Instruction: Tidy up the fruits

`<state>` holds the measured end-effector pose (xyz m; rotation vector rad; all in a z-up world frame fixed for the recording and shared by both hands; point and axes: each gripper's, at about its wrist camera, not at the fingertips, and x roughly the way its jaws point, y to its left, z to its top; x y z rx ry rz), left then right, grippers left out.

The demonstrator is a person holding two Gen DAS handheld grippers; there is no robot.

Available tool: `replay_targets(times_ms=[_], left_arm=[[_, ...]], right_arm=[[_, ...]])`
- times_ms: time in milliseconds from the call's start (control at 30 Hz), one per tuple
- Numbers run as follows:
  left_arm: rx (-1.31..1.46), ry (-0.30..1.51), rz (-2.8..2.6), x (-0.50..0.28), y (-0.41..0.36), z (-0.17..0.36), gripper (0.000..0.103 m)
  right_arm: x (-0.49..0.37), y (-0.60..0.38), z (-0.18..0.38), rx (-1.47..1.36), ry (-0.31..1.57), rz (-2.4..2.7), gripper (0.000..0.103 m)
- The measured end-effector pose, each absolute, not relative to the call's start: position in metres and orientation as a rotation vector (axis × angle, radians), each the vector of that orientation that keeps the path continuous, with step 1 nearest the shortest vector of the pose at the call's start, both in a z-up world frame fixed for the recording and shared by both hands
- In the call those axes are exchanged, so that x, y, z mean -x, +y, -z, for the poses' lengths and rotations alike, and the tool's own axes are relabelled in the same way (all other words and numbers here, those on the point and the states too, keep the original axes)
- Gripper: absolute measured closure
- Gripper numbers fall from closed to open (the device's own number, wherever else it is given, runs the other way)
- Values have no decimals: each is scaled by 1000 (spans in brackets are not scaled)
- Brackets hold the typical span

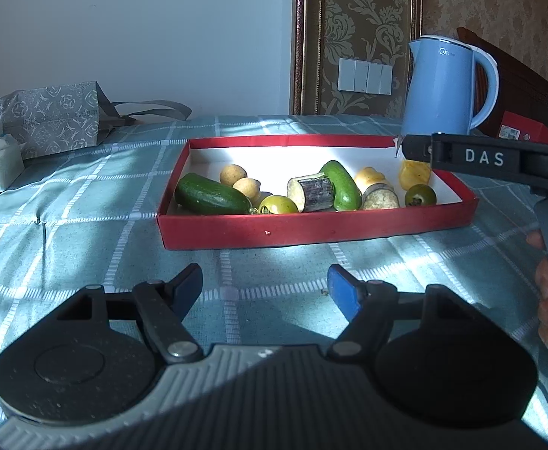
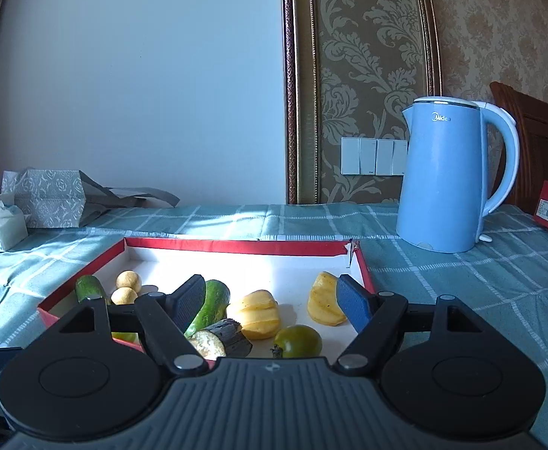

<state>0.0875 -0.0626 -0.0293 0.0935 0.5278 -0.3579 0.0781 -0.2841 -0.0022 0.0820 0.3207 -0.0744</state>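
Teal checked cloth (image 1: 86, 202) covers the table you work on, with a patterned wall behind. From your left wrist view, your left gripper (image 1: 264, 287) hangs spread and empty over bare cloth, well short of the shallow red cardboard tray with a white floor (image 1: 311, 230); inside lie a dark green cucumber (image 1: 212, 194), a second cucumber (image 1: 341, 184), round yellow fruits (image 1: 233, 174), a cut eggplant chunk (image 1: 311, 192) and green tomatoes (image 1: 278, 204), packed close together. A tall blue electric kettle (image 1: 443, 86) stands just behind the tray's far right corner. From your right wrist view, your right gripper (image 2: 272, 302) hovers over the tray with its fingers wide apart, gripping nothing; a pale yellow fruit slice (image 2: 324, 303) sits just beside its right finger, a lumpy yellow piece (image 2: 255, 313) and a green tomato (image 2: 298, 341) between the fingers. If you close here, you may nudge the round tomato into rolling or pinch two pieces at once, because they crowd each other.
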Motion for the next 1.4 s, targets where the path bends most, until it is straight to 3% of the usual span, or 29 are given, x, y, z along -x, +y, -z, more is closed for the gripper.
replay_targets(times_ms=[267,767,1033,1167,1400], left_arm=[[-52,557,320,-94,-55,31,29],[-13,580,271,-101,-47,31,22],[-3,572,264,-100,-45,30,12],[18,557,252,-97,-41,26,0],[-31,554,218,-96,-45,26,0]], right_arm=[[-21,-271,10,-76,270,47,21],[-25,-263,19,-53,306,42,20],[-25,-260,21,-35,307,42,20],[-25,-261,21,-38,300,45,20],[-25,-260,21,-36,303,44,20]])
